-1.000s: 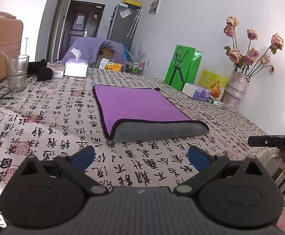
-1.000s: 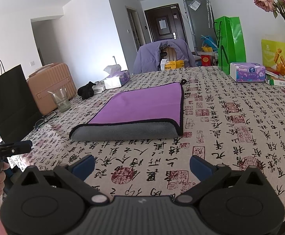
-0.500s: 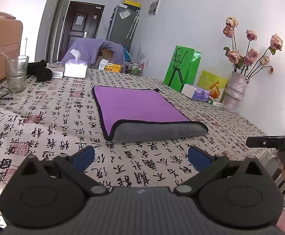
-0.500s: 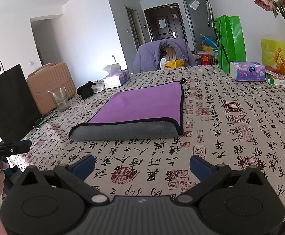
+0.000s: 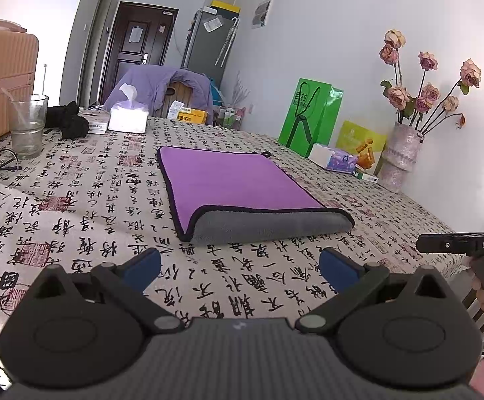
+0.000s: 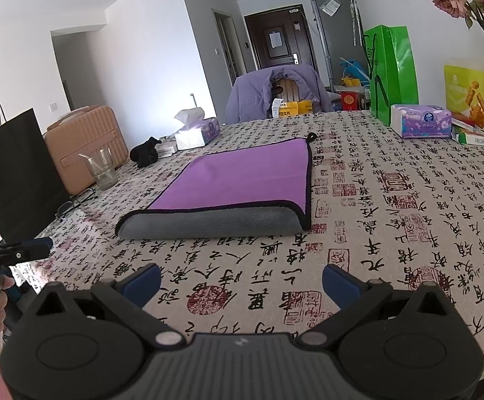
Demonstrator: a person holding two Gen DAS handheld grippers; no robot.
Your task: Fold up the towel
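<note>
While towel [image 5: 242, 190] lies folded, both hand-held grippers gape.

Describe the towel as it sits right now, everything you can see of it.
The towel is a soft, plush-looking cloth, purple on one face and grey on the other, edged in black binding. It lies flat on the tablecloth, with its near edge turned up and over, showing a grey band across the front. A small black loop sticks out at the far right corner. Nothing rests on it. Both grippers, left and right, are open and short of it, not touching.
</note>
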